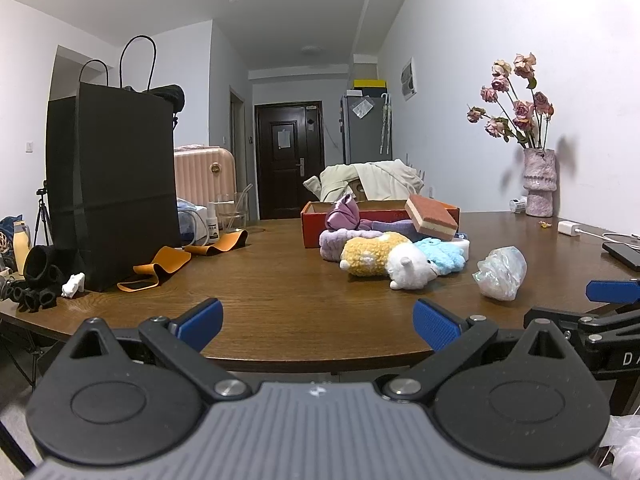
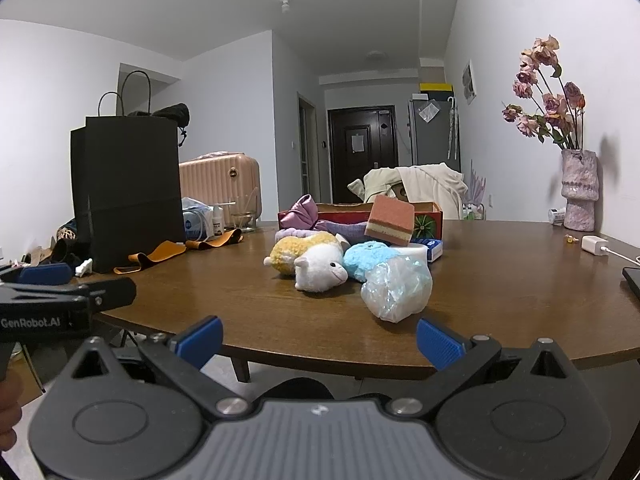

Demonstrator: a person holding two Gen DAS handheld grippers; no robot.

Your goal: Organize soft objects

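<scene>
Left gripper [image 1: 318, 326]: jaws stood wide apart with nothing between them, held at the near edge of the bench, off its surface.
Right gripper [image 2: 318, 342]: jaws likewise spread wide and empty, held at the near edge, just short of the crinkled plastic bundle.
Bench [image 1: 280, 280]: round brown wood, carrying everything below.
Red box [image 1: 312, 222]: open-topped, at the far middle of the bench; the soft things lay heaped against and in front of it.
Sponge [image 2: 390, 220]: pink over cream layers, tilted, propped on the box's front edge above the pile.
Purple cloth [image 1: 344, 216]: bunched at the left front of the box, partly over its rim.
Lilac fluffy band [image 1: 336, 242]: lay under the cloth, touching the yellow plush.
Yellow plush [image 1: 370, 258]: on its side in front of the box, pressed against the white plush.
White plush [image 2: 320, 272]: nearest of the toys, its face turned right in the right wrist view.
Blue fluffy item [image 1: 438, 258]: just behind and touching the white plush.
Crinkled plastic bundle [image 2: 396, 286]: right of the toys, closest to the right gripper.
Black paper bag [image 1: 116, 188]: upright at the left.
Orange strap [image 1: 168, 264]: flat beside the bag.
Vase of dried roses [image 1: 538, 188]: far right by the wall.
</scene>
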